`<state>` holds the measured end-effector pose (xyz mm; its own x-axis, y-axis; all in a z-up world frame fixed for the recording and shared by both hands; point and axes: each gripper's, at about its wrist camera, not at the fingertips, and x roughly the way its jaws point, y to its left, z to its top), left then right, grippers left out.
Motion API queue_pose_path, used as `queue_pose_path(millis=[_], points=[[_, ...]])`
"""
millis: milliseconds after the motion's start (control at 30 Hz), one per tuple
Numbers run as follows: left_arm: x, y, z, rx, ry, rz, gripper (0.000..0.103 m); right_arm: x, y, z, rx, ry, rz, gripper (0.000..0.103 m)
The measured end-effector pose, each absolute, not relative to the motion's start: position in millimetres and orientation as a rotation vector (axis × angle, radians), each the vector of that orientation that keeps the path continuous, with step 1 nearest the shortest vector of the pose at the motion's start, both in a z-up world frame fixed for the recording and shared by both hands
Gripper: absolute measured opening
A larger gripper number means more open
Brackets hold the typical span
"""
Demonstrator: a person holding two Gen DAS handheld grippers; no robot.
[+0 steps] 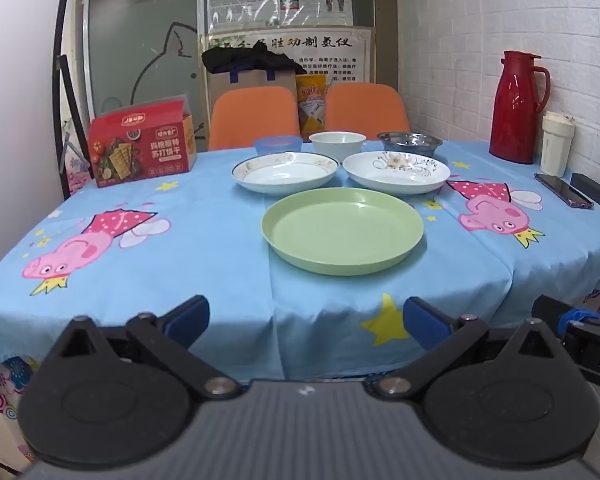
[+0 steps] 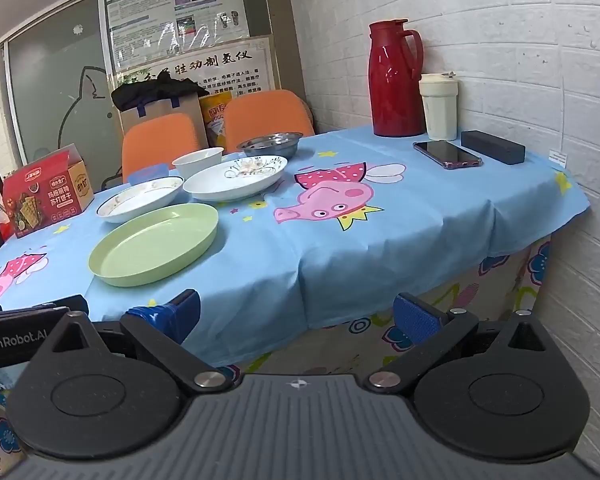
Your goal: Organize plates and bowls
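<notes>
Hovering short of the table [image 1: 220, 240], my left gripper [image 1: 306, 322] and right gripper [image 2: 296, 316] are both spread wide, empty. 3 plates, green plate [image 1: 342, 232] nearest, and 3 bowls sit untouched. Pinching the shallow rim could slip, dragging the tablecloth.

Both wrist views sat off the near edge of the table [image 1: 220, 240], low, tilted slightly down, looking across it toward the orange chairs [image 1: 254, 116] and posters. Left view faced the green plate [image 1: 342, 234] head-on, fairly near. Right view stood further right, near the brick wall, angled left, with the green plate [image 2: 156, 244] off to its left. Shared: plates, bowls, red jug [image 2: 392, 80], phone [image 2: 446, 154].
</notes>
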<state>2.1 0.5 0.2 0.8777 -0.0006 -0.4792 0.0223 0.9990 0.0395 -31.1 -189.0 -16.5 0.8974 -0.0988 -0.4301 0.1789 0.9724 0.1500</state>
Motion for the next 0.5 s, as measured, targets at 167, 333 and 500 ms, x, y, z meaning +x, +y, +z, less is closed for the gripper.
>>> queue_pose_path(millis=[167, 333, 500], points=[[1.8, 1.6, 0.4, 0.042, 0.503, -0.015, 0.103, -30.4, -185.8, -17.3, 0.184, 0.441, -0.137, 0.091], [1.8, 2.0, -1.0, 0.034, 0.505, -0.017, 0.103, -29.7, -184.9, -18.0, 0.182, 0.445, -0.132, 0.091], [0.9, 0.7, -1.7, 0.032, 0.507, -0.018, 0.103, -30.1, -183.2, -18.1, 0.183, 0.447, -0.128, 0.091]])
